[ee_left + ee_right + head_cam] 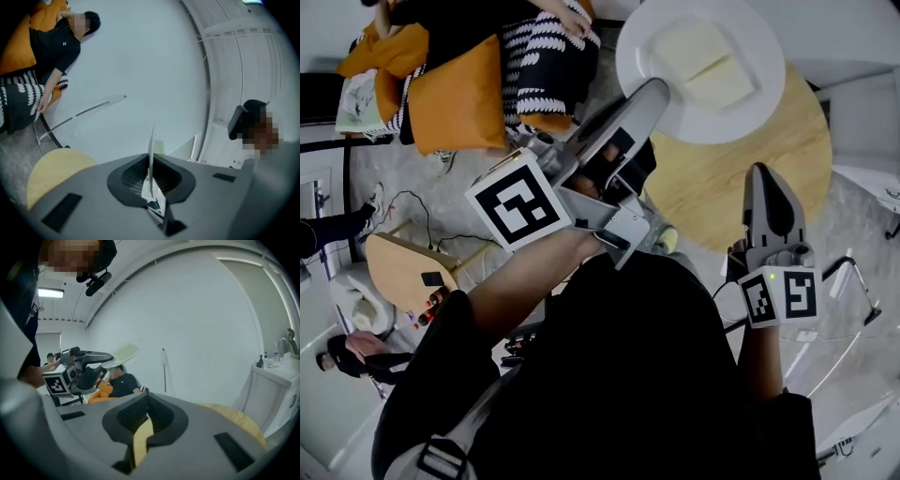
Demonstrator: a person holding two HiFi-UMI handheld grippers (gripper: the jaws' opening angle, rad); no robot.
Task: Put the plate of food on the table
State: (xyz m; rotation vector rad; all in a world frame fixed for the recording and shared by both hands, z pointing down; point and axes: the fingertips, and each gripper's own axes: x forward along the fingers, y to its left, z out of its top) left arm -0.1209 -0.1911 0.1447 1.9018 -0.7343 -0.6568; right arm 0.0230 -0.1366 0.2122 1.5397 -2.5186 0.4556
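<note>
Lowering should be done slowly, kept level: the plate (639, 45) w/ food (712, 66) is clenched at its rim by the left tool (656, 89), aloft over the round bench (750, 183). The right tool (761, 173) is closed, empty. The grip should be released only once the plate is flat.

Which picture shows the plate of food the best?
The head view. It looks down onto the white plate, so its round face and the pale food slices show. The left gripper view shows only its thin edge, clamped in the left tool. The right gripper view shows it small, from the side.
</note>
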